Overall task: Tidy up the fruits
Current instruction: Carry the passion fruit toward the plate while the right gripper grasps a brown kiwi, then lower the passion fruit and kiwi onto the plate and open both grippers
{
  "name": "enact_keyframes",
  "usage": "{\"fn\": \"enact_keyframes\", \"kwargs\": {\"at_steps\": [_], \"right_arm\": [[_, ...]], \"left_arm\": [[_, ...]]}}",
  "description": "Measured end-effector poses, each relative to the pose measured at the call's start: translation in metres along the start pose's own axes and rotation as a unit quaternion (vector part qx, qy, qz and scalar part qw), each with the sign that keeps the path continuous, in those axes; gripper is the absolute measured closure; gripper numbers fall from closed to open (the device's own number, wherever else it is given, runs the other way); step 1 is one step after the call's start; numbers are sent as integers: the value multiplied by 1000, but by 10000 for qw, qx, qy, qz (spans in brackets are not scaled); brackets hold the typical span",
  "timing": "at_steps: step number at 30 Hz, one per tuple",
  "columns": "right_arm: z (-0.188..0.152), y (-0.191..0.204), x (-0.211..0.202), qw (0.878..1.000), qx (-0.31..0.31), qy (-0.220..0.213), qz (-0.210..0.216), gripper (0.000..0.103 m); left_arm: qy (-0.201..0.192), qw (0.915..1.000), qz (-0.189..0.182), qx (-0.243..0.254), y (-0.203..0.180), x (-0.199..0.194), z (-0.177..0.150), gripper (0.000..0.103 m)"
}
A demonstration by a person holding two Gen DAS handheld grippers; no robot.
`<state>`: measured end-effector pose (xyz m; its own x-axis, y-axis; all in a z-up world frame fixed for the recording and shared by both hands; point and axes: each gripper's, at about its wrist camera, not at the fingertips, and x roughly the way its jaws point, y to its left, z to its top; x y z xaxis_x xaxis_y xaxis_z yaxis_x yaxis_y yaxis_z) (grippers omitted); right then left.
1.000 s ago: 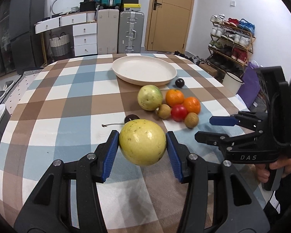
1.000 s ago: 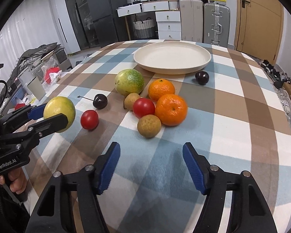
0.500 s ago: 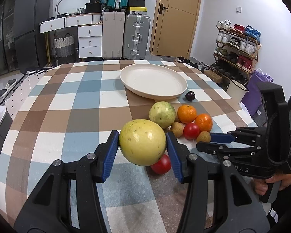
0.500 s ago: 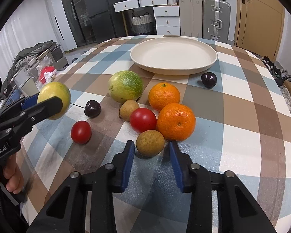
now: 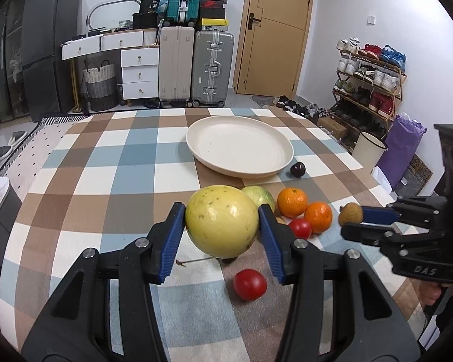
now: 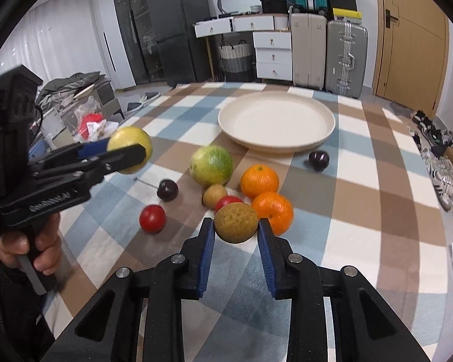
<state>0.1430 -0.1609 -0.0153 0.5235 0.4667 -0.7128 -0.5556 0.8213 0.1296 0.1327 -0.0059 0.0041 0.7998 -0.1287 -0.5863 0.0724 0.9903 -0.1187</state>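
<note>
Both claws are being held above the checked tablecloth (image 5: pixel 75 181), each pinching a fruit. By the left claw (image 5: pixel 222 226) a large yellow fruit (image 5: pixel 222 221) is being gripped between the blue pads, clear of the cloth. By the right claw (image 6: pixel 235 235) a small brown fruit (image 6: pixel 236 222) is being squeezed at its sides, lifted off the table in front of the fruit pile. On the cloth below, a green fruit (image 6: pixel 211 166), two oranges (image 6: pixel 259 181), two tomatoes (image 6: pixel 152 218), another small brown fruit (image 6: pixel 214 194) and a dark cherry with a stem (image 6: pixel 167 190) are being left lying close together. A second dark cherry (image 6: pixel 318 160) is lying just beside the cream plate (image 6: pixel 287 147), which is standing beyond the pile.
</note>
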Motion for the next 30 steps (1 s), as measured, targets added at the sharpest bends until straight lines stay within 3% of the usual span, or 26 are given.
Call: {"fn": "enact_keyframes", "kwargs": {"at_steps": [15, 30], "right_arm": [[46, -36, -17, 9979, 100, -633, 39, 73], [75, -55, 15, 9969, 232, -731, 176, 73]], "left_arm": [[-164, 9995, 251, 74, -2, 19, 34, 56], [-146, 9991, 385, 98, 2, 62, 63, 56]]}}
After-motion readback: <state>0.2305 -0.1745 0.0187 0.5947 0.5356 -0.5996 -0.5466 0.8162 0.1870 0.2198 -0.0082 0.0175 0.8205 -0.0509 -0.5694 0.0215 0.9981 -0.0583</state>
